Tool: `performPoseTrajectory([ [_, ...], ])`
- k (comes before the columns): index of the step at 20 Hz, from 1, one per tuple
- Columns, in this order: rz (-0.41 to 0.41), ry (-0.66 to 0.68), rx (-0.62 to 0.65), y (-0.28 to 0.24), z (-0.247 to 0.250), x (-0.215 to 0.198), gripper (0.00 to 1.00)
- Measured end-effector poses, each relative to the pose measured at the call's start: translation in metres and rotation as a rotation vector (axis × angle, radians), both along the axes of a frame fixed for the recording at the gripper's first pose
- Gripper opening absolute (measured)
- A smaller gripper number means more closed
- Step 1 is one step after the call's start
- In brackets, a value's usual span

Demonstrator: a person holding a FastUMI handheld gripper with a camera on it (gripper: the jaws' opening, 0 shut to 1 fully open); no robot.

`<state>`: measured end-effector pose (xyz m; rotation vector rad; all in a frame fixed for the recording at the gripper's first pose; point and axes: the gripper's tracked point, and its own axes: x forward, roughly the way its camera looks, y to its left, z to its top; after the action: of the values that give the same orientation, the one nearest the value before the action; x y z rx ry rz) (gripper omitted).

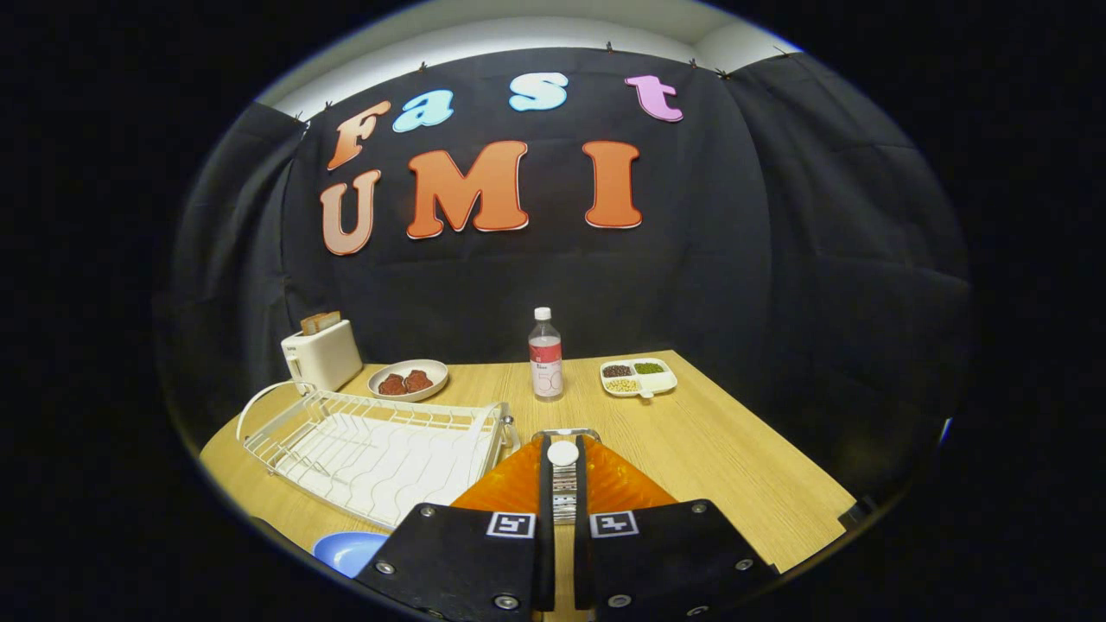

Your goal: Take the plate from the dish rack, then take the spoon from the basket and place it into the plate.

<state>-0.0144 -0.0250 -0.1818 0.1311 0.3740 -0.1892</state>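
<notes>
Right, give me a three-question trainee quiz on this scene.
1. True or false: the dish rack holds a plate.
2. Which object stands between the bowl of food and the divided tray?
3. Fill in: the gripper has its fingers shut on the ____, over the orange basket.

Key:
1. False; the blue plate lies beside the rack.
2. The bottle.
3. spoon.

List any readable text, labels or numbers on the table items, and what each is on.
Bottle label: print too blurred to read.
Gripper: two square marker patterns, no words; fingers nearly together around a slim object.
Toaster, dish rack, orange basket, blue plate: no text visible.
</notes>
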Motion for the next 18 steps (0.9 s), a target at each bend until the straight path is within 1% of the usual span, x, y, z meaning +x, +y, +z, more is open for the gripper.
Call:
performPoseTrajectory([
  [6, 0.049, -0.055, 0.028, 0.011, 0.051, -0.029, 0.09],
  [10, 0.13, -0.092, 0.024, 0.032, 0.074, -0.055, 0.09],
  [14, 0.202, -0.094, 0.029, 0.063, 0.068, -0.085, 0.09],
  [18, 0.303, -0.086, 0.075, 0.1, 0.061, -0.108, 0.09],
])
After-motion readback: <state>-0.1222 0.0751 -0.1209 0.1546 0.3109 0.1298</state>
